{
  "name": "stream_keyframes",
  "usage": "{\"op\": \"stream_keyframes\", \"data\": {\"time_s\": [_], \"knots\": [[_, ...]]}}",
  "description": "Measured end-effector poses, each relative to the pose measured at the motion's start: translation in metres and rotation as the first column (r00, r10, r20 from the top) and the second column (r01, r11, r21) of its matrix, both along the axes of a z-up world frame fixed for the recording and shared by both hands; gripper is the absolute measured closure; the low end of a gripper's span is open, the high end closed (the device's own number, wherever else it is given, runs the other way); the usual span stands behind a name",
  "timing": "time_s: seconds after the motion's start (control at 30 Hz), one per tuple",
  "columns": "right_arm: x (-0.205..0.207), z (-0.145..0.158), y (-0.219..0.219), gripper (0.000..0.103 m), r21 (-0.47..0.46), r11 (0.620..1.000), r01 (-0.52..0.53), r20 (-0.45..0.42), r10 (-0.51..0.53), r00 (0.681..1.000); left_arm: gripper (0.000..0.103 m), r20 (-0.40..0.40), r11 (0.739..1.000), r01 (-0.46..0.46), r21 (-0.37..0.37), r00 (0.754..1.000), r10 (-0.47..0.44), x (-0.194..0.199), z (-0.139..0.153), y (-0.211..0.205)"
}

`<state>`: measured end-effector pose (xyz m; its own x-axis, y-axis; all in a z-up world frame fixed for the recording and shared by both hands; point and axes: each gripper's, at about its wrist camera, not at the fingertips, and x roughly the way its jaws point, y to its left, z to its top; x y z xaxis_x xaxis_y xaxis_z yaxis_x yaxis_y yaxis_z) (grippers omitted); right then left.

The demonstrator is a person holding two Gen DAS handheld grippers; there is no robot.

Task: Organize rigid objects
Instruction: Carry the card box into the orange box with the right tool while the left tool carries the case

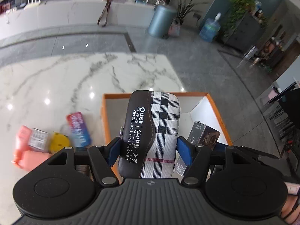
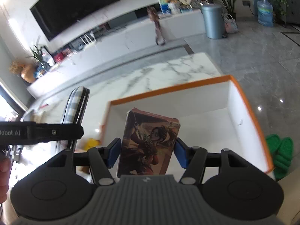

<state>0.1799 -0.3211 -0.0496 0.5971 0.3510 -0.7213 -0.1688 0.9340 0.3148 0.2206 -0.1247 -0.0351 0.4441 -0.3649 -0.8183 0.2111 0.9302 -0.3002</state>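
Left gripper [image 1: 149, 148] clamps plaid case [image 1: 150, 131], long axis forward, over orange box [image 1: 215, 103]. Right gripper [image 2: 148, 151] grips card box [image 2: 148, 146], nearer the box's interior.

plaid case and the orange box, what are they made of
Plaid case: looks like woven check fabric over a hard shell, with a dark matte leather-like panel, stitched along its edge and printed in white; real or faux leather can't be told. Orange box: seems to be cardboard, with thin flat walls, matte white inside, orange outside and on the rim.
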Motion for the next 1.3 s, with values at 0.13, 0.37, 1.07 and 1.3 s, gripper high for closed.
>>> {"op": "stream_keyframes", "data": {"time_s": [0.13, 0.37, 1.07, 1.3], "knots": [[0.029, -0.021, -0.022, 0.041, -0.026, 1.000, -0.001, -0.054, 0.000, 0.999, 0.029, -0.092, 0.997, -0.042, 0.057, 0.995, 0.047, 0.027, -0.031, -0.026], [0.069, -0.064, -0.025, 0.041, -0.046, 0.996, -0.071, -0.160, 0.062, 0.985, 0.029, -0.090, 0.953, -0.049, 0.298, 0.993, 0.079, 0.052, -0.072, -0.064], [0.099, -0.097, -0.019, 0.041, -0.068, 0.987, -0.149, -0.247, 0.128, 0.961, 0.026, -0.097, 0.817, 0.012, 0.576, 0.994, 0.054, 0.073, -0.117, -0.102], [0.101, -0.096, -0.018, 0.041, -0.081, 0.990, -0.117, -0.254, 0.093, 0.963, 0.019, -0.081, 0.846, 0.010, 0.533, 0.996, 0.039, 0.070, -0.106, -0.094]]}}
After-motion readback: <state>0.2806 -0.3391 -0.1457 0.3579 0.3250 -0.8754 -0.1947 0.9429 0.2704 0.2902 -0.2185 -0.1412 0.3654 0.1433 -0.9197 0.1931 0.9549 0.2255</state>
